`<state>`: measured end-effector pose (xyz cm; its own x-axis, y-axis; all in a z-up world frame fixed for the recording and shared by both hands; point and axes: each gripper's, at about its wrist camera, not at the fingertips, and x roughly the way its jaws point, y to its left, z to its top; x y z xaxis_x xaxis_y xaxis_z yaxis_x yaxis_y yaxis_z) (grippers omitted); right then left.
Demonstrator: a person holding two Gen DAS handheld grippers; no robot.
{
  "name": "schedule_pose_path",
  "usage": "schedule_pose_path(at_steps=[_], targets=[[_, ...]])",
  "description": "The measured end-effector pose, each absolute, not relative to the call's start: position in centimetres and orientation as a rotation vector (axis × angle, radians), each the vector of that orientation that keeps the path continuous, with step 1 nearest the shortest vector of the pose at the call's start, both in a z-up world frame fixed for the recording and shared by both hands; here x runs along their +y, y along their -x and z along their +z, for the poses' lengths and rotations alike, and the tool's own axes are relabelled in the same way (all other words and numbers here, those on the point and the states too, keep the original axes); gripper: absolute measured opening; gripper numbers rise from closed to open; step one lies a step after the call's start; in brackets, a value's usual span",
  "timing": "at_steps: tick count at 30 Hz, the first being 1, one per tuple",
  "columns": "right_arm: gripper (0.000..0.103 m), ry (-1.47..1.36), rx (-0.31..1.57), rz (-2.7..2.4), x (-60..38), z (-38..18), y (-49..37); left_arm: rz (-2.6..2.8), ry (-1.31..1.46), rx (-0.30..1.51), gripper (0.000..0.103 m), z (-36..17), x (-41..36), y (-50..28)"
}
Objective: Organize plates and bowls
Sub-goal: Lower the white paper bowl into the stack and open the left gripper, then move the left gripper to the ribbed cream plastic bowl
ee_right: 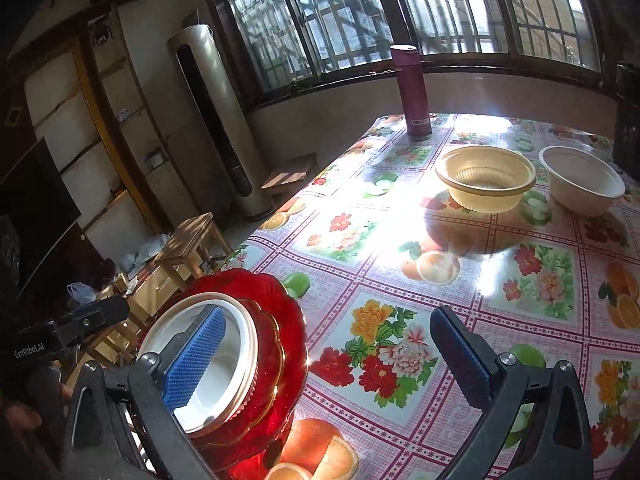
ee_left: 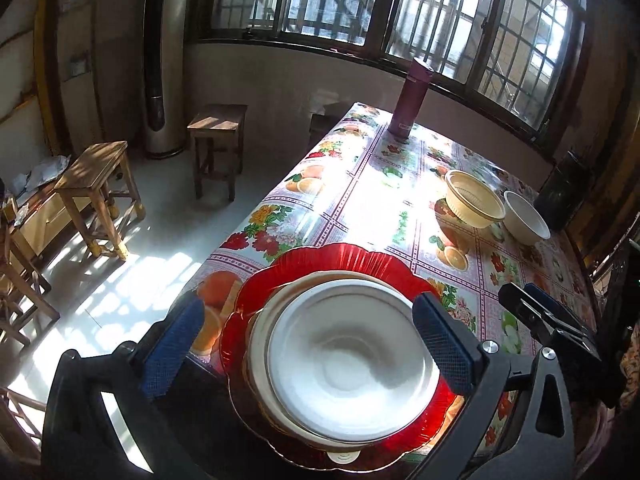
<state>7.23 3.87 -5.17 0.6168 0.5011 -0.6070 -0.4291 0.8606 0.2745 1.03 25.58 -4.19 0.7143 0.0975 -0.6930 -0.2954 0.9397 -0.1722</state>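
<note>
At the near corner of a table covered in a glossy oilcloth printed with flowers and fruit (ee_right: 400, 248), a stack of dishes sits on a wide, translucent red plate with a scalloped, ribbed rim (ee_left: 340, 258). On it lies a cream plate with a thin gold edge (ee_right: 276, 344), and on top a shallow round white dish with a raised rim (ee_left: 348, 364). The left gripper (ee_left: 320, 344) hangs over this stack with its blue-padded fingers (ee_left: 444, 352) spread wide to either side of the white dish; the pads stand clear of its rim and nothing is pinched. The right gripper (ee_right: 332, 360) is just beside the stack, to its right, its jaws likewise spread wide with only tablecloth between them; its left finger shows in front of the white dish, but whether it touches cannot be told. Further along the table, well apart from the stack, a pale yellow ribbed plastic bowl (ee_right: 486, 184) stands just beside a plain white bowl (ee_right: 580, 184). A tall maroon vacuum flask (ee_right: 412, 92) stands upright at the far edge, near the barred window. Wooden stools (ee_left: 100, 192) stand on the floor to the left of the table.
</note>
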Motion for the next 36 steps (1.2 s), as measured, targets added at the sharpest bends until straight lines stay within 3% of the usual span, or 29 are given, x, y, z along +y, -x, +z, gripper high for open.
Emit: schedule_pose_path(at_steps=[10, 21, 36], targets=[[0.103, -0.245, 0.733, 0.278, -11.3, -6.2, -12.6, 0.003, 0.035, 0.839, 0.103, -4.0, 12.7, -6.8], [0.103, -0.441, 0.719, 0.097, -24.4, -7.6, -14.6, -0.141, -0.015, 0.973, 0.103, -7.3, 2.1, -14.5], [0.103, -0.519, 0.832, 0.144, -25.8, -8.8, -19.1, -0.053, 0.103, 1.103, 0.103, -5.8, 7.3, -24.4]])
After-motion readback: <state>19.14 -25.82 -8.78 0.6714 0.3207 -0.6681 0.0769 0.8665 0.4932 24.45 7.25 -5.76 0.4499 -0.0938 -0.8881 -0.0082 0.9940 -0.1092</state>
